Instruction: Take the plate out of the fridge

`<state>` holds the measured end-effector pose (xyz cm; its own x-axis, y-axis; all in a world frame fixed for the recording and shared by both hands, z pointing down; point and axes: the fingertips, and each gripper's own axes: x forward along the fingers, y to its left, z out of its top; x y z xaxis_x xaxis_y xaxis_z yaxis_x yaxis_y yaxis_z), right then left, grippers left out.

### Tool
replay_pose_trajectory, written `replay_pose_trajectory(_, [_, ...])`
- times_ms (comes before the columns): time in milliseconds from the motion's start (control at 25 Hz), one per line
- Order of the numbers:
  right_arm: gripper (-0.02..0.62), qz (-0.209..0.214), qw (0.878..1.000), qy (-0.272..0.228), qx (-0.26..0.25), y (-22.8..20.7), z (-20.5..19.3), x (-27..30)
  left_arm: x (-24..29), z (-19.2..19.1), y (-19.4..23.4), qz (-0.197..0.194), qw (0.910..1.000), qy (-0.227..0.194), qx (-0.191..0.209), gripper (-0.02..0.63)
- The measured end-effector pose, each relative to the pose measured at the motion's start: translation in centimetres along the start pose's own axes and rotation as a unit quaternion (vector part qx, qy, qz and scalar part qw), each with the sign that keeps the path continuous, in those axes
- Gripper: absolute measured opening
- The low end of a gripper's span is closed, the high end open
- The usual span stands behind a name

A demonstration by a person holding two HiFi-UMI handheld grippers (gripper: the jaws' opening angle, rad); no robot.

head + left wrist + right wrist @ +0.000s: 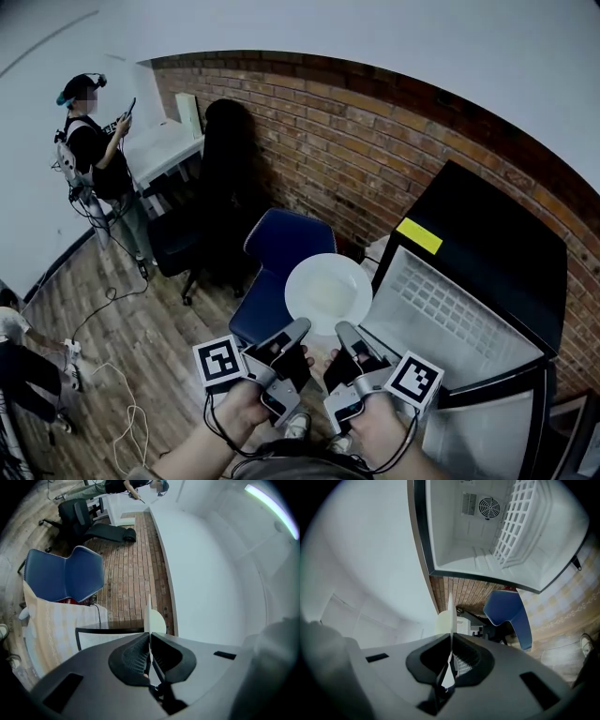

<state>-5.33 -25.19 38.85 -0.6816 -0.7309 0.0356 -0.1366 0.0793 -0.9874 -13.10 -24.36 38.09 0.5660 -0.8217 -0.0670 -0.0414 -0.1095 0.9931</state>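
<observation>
A round white plate (pixel 328 286) hangs in the air just left of the open black fridge (pixel 487 244), over a blue chair. My left gripper (pixel 302 326) is shut on the plate's near rim from the left. My right gripper (pixel 343 328) is shut on the same rim from the right. In the left gripper view the plate (pixel 156 620) shows edge-on, pinched between the ribbed pads (pixel 136 656). The right gripper view shows the plate (pixel 444 620) the same way, with the fridge's white inside (pixel 459 550) and its wire shelf (pixel 513 522) beyond it.
A blue chair (pixel 281 267) stands under the plate, with a black office chair (pixel 202 234) behind it. The brick wall (pixel 375 141) runs along the back. At the far left a person (pixel 94 150) stands by a white desk (pixel 164 145). Cables (pixel 117 394) lie on the wooden floor.
</observation>
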Motion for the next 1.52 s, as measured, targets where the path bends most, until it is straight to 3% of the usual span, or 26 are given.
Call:
replay_pose_trajectory(520, [0.035, -0.014, 0.997, 0.073, 0.013, -2.4, -5.3, 2.5, -5.2, 2.5, 3.2, 0.034, 0.9972, -0.065, -0.011, 0.026])
replay_pose_trajectory(1200, [0.035, -0.015, 0.997, 0.071, 0.007, -2.7, -4.3, 2.6, -4.1, 2.2, 3.5, 0.034, 0.9979, -0.052, -0.014, 0.025])
replay_pose_trajectory(1360, [0.035, -0.027, 0.996, 0.065, 0.047, -2.1, -4.8, 2.3, -3.7, 2.1, 3.5, 0.033, 0.9983, -0.045, -0.013, 0.025])
replay_pose_trajectory(1520, [0.035, -0.018, 0.998, 0.063, 0.01, -2.8, -4.0, 2.3, -3.7, 2.0, 3.6, 0.034, 0.9984, -0.042, -0.015, 0.025])
